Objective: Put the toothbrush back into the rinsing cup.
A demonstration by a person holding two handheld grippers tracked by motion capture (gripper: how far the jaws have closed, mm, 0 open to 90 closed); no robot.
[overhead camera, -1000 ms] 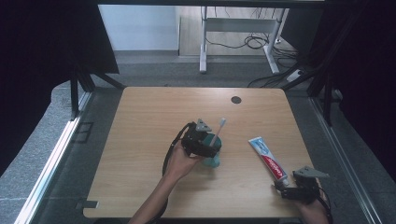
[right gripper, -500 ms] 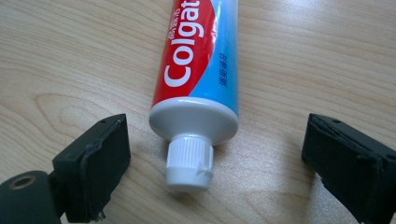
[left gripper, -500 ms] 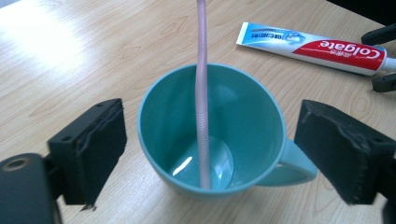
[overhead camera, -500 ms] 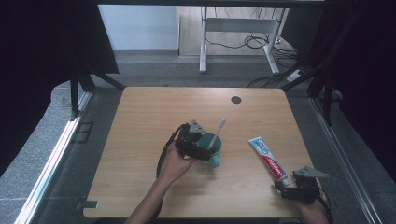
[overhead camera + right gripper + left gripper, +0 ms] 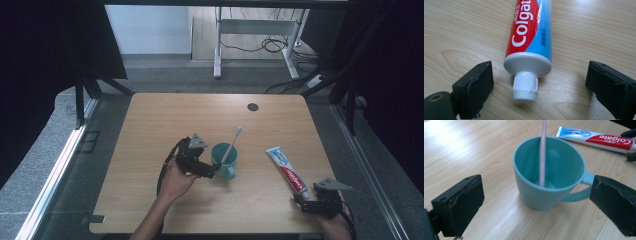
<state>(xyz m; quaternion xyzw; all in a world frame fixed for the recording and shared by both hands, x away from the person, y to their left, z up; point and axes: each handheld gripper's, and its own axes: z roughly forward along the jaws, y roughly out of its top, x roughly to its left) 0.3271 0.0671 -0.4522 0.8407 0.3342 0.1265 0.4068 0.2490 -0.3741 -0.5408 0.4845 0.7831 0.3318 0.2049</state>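
Observation:
A teal mug point(image 5: 223, 161) stands upright at mid-table with a pale pink toothbrush point(image 5: 231, 145) leaning in it. My left gripper point(image 5: 212, 171) sits just left of the mug; its jaws have just been opening and are open. In the left gripper view the mug point(image 5: 544, 192) stands ahead between the wide pads, touching neither, with the toothbrush handle point(image 5: 543, 152) inside. A red, white and blue toothpaste tube point(image 5: 286, 169) lies flat to the right. My right gripper point(image 5: 306, 204) is open at its capped end, and the white cap point(image 5: 525, 86) lies between the spread jaws, untouched.
The wooden table point(image 5: 150, 125) has a small dark round spot point(image 5: 252, 106) near its far edge. My right gripper rests close to the front right corner. Beyond the table stand a desk frame point(image 5: 217, 50) and floor cables point(image 5: 270, 45).
My left gripper has let go of the mug, spread its jaws and drawn back to the left. The mug and toothbrush stay upright. The right gripper and the tube have not moved.

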